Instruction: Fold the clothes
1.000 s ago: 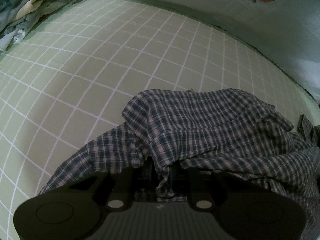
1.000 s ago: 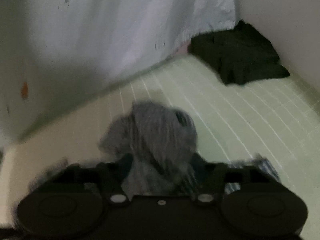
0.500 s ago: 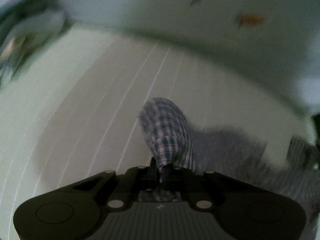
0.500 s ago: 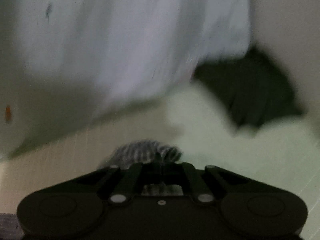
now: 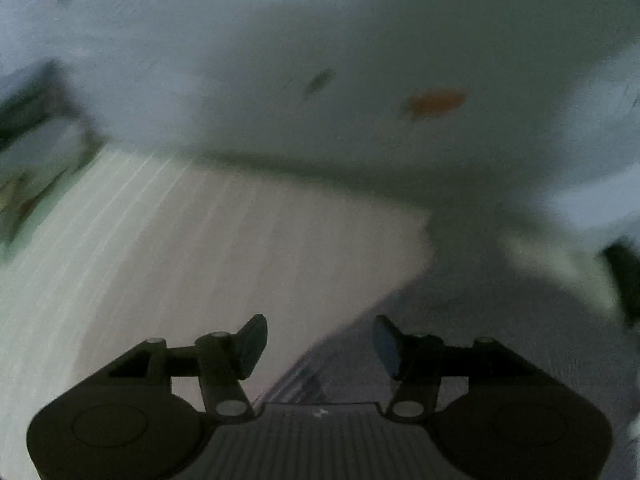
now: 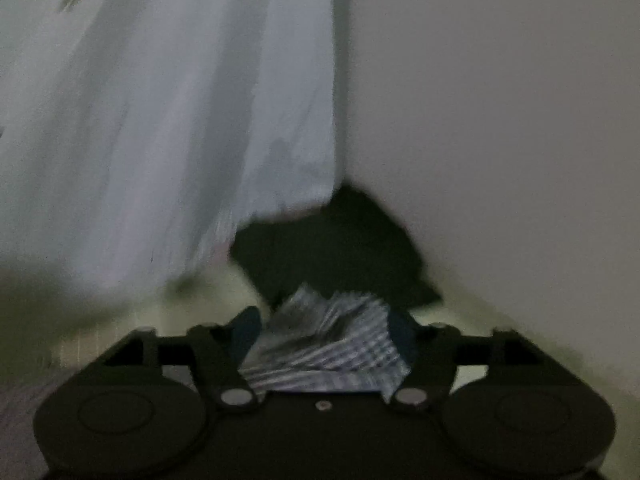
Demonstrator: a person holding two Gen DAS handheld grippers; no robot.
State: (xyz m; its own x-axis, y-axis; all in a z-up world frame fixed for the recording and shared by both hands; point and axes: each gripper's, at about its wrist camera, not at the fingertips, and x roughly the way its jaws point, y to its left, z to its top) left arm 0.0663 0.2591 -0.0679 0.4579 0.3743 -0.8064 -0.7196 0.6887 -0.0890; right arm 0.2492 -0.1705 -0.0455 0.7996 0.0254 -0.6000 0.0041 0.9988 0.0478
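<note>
The view from my left wrist is heavily blurred. My left gripper (image 5: 320,340) is open over the pale checked-grid bedsheet (image 5: 200,260), with nothing between its fingers. The checked shirt (image 5: 460,340) is a grey blur on the sheet, low and to the right of the left gripper. In the right wrist view my right gripper (image 6: 324,332) is open too, fingers wide apart. A bunched fold of the checked shirt (image 6: 332,348) lies loose between them, not pinched.
A white hanging sheet with carrot prints (image 5: 436,102) runs along the far side of the bed. A dark clothing pile (image 6: 336,256) sits in the corner by the plain wall (image 6: 500,120). More crumpled clothes (image 5: 32,152) lie at the far left.
Both grippers were shut on the checked shirt and have opened, letting it go. The shirt has dropped to the sheet, and both cameras have swung up toward the back wall.
</note>
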